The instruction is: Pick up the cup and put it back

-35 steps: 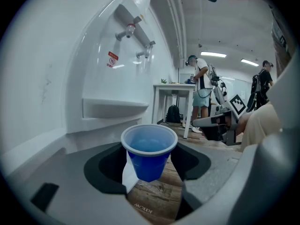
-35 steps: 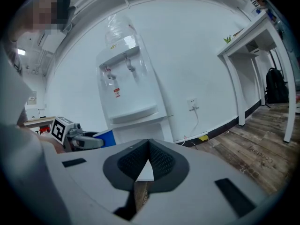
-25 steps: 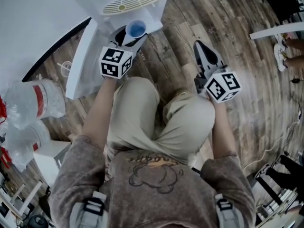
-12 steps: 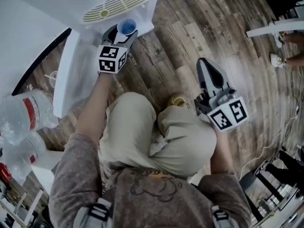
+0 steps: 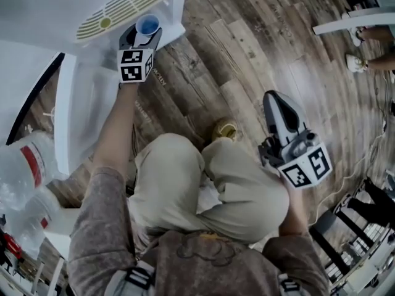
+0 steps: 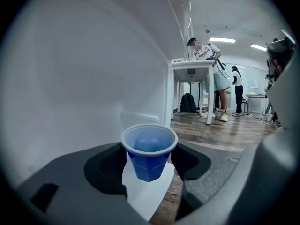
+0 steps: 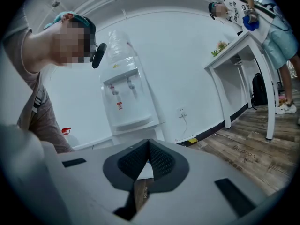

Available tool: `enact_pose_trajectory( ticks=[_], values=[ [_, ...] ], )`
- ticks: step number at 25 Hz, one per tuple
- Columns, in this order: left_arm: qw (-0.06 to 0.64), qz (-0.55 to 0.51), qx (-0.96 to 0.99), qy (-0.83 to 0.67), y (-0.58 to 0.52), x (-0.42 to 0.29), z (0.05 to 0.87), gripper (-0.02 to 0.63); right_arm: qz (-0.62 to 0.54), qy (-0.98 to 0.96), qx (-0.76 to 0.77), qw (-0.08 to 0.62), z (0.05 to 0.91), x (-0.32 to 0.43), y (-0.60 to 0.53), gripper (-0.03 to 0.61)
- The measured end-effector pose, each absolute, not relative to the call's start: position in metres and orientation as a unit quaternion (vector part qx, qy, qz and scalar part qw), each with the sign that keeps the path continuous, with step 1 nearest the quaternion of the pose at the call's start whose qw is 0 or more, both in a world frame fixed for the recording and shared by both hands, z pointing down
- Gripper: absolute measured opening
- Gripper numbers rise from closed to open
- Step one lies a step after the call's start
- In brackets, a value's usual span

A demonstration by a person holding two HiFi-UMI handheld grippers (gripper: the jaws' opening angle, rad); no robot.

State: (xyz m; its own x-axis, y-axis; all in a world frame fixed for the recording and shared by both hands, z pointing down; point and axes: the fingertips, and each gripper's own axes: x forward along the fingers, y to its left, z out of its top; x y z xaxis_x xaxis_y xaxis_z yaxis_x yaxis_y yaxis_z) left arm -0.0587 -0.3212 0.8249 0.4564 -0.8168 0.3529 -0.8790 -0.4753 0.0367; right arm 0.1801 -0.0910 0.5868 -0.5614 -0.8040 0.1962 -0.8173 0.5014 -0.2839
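Head view: the left gripper (image 5: 141, 36) is seen at 11 o'clock of the frame, stretched out toward a white unit with a slotted drip grille (image 5: 123, 8). The blue cup (image 6: 149, 150) is held upright between its jaws, which are clamped on the cup's sides just under the rim; the cup is open-mouthed and nothing is made out inside. The grille lies at 11 o'clock from the cup, close beside it. A white ledge (image 6: 145, 196) is noted directly under the cup; whether the base touches it cannot be told. The right gripper (image 7: 148, 144) is found at 4 o'clock of the head view, well apart from the cup, above the wooden floor (image 5: 247, 60) and beside the person's knee (image 5: 247, 184). Its jaws are brought together at the tips, with nothing between them. Clear water bottles (image 5: 28, 159) are seen lying at 8 o'clock. In the right gripper view a white water dispenser (image 7: 126, 97) is recorded at 12 o'clock against the wall, and a white table (image 7: 243, 46) at 2 o'clock with a person standing at it
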Motion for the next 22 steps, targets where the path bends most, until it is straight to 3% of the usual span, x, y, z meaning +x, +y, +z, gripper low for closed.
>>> enact_pose_trajectory(
  ticks=[22],
  values=[
    [0.116, 0.149, 0.827, -0.529, -0.384, -0.063, 0.887, 0.291, 0.214, -0.874, 0.434, 0.04, 0.608, 0.169, -0.081, 0.002]
  ],
)
